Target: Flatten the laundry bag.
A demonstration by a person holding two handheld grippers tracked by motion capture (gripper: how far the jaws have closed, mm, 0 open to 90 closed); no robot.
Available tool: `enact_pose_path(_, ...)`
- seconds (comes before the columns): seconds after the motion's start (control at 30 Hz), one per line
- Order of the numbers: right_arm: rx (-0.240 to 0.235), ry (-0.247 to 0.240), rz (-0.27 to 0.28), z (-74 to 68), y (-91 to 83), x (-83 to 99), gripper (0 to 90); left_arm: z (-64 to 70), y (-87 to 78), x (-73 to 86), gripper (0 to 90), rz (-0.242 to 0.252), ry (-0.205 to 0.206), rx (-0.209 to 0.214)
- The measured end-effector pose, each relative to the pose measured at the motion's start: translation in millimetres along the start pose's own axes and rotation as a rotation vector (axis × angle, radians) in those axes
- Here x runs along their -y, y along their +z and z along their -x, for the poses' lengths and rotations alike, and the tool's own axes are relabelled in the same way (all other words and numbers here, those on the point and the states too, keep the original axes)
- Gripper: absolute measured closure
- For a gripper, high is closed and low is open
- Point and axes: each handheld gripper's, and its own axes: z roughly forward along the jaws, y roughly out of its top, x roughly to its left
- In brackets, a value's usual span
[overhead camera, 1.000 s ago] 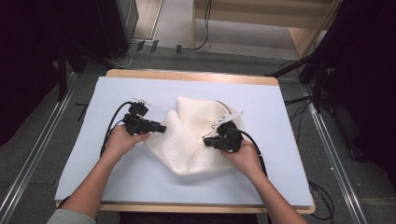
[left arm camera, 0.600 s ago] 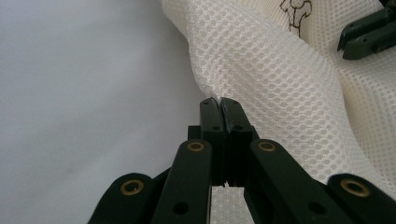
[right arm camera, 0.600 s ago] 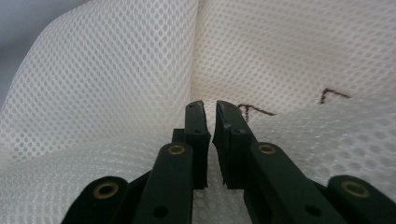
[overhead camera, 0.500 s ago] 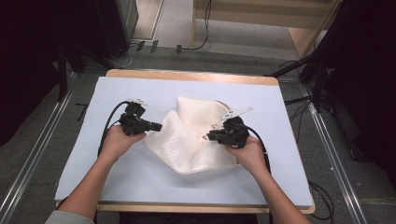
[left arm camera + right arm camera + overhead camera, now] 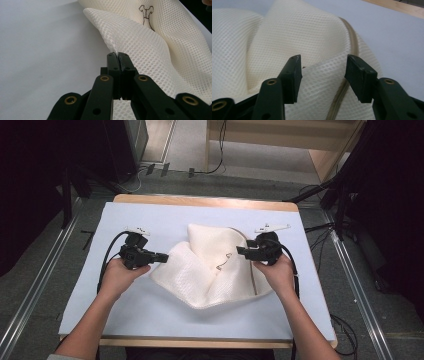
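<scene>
A cream mesh bag [image 5: 212, 267] lay rumpled near the middle of the surface [image 5: 150, 220], which was covered by a pale sheet, with bare wood showing along the far edge. The left gripper [image 5: 161, 256] sat at the bag's left edge, jaws pressed together on a raised fold of mesh; in the left gripper view the fold [image 5: 125, 35] rose from between the closed jaws, so the pinch seemed to be what kept that corner lifted off the sheet. Probably an anchor hold, fixing one side so the other could be worked. The right gripper [image 5: 241, 251] was at the bag's right side, jaws spread apart, gripping nothing. In the right gripper view a flap of mesh [image 5: 322, 75] lay in the gap between the jaws without either pad clearly touching it, and a tan zip [image 5: 352, 42] curved along the bag's edge just behind. Judged to be lined up for a grab at that zip-side corner, not yet taken. A small black line drawing of a dress [image 5: 146, 13] marked the upper layer, which suggested a laundry bag. The bag was folded over itself in the middle, the left half lapping the right, so both hands [image 5: 117, 275] stood well apart at opposite edges, likely to spread or straighten it.
</scene>
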Motion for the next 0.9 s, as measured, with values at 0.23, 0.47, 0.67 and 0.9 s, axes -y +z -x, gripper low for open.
enact_pose_path(0.23,0.035,0.05,-0.036,9.0,27.3,-6.4,33.2,4.2,-4.0,6.4,90.0,0.007,-0.004,-0.016)
enact_pose_path(0.47,0.043,0.026,-0.138,9.4,41.7,-3.0,76.4,1.8,-11.9,13.2,90.0,0.015,-0.027,-0.03)
enact_pose_path(0.67,0.025,0.042,-0.117,13.1,31.3,-7.2,81.6,-5.2,-23.5,17.2,90.0,0.046,-0.054,-0.051)
enact_pose_path(0.9,0.045,0.04,0.0,15.1,1.9,-16.0,81.5,-17.8,-51.6,24.1,90.0,0.119,-0.098,-0.087)
